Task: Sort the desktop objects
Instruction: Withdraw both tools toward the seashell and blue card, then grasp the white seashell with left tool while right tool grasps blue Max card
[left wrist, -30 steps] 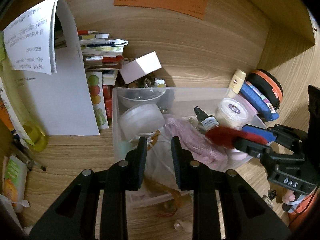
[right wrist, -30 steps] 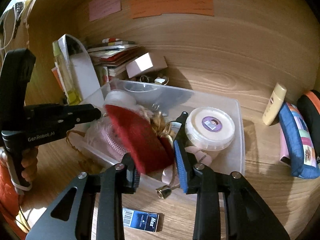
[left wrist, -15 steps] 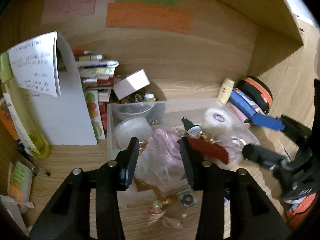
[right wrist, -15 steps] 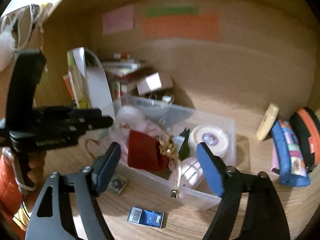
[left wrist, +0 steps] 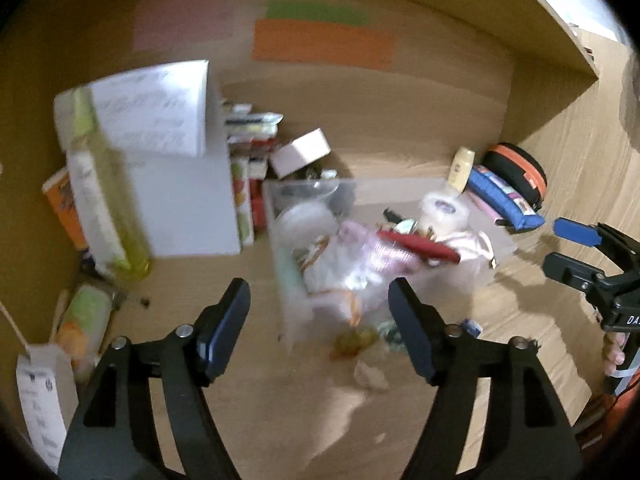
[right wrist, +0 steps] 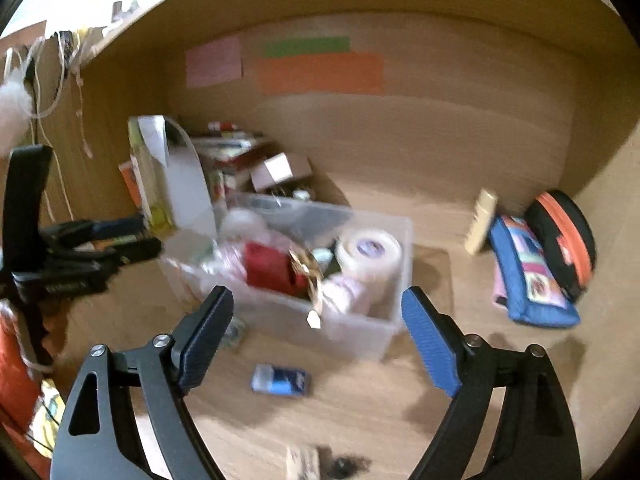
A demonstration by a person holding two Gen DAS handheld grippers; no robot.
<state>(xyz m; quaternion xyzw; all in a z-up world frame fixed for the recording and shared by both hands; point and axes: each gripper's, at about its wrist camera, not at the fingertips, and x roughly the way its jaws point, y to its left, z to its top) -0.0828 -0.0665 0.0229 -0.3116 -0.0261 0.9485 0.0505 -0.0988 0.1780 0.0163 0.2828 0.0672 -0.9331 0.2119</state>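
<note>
A clear plastic bin [left wrist: 280, 208] [right wrist: 360, 332] stands on the wooden desk. It holds a red pouch [left wrist: 416, 244] [right wrist: 270, 268], a pink ribbed bag [left wrist: 372, 256], a white round tub [left wrist: 442, 212] [right wrist: 368, 252] and a clear bag [left wrist: 340, 272]. My left gripper [left wrist: 320, 320] is open and empty, held back above the desk in front of the bin. My right gripper [right wrist: 316, 332] is open and empty, also in front of the bin. Each gripper shows in the other's view: the right [left wrist: 576, 256] and the left [right wrist: 100, 240].
A blue card packet [right wrist: 280, 380] lies on the desk before the bin. Loose scraps [left wrist: 360, 340] lie there too. A white folder [left wrist: 180, 200], stacked books [left wrist: 248, 128] and a white box [left wrist: 300, 152] stand behind. A cream bottle [right wrist: 480, 220], blue pencil case [right wrist: 528, 276] and black-orange case [right wrist: 564, 236] are right.
The right gripper let go of the red pouch, which now lies in the bin. Both grippers opened wide and pulled back and up from the bin.
</note>
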